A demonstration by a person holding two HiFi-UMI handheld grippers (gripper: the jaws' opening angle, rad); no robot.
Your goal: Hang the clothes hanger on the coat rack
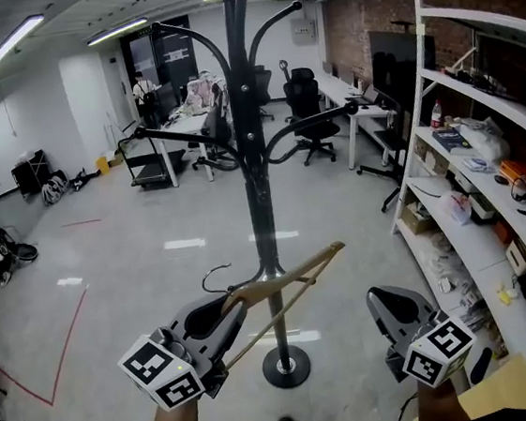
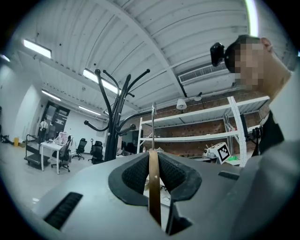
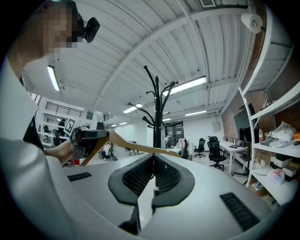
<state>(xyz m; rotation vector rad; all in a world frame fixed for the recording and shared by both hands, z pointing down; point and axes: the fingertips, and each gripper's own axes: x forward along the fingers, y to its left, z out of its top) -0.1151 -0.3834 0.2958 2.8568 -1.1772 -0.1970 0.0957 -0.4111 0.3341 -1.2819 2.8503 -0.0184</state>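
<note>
Standing mid-frame in the head view, one black coat rack (image 1: 258, 186) rises between white shelving (image 1: 482, 19) at right and desks (image 1: 182, 124) behind. Lower left, the left gripper (image 1: 225, 305) clamps the single wooden hanger (image 1: 293, 268), which crosses the rack's pole in view. At lower right, the right gripper (image 1: 387, 302) has its jaws together on nothing.

Black metal coat rack (image 1: 258, 186) is stood centre on the floor, ahead of both grippers. Wooden clothes hanger (image 1: 293, 270) is clamped in the left gripper (image 1: 225, 308) and lies across the front of the rack pole, hook end to the left. Right gripper (image 1: 387, 306) is held right of the rack base, apart from the hanger. White metal shelving unit (image 1: 476, 94) is set along the right wall. White office desks (image 1: 187, 124) are located behind the rack.
</note>
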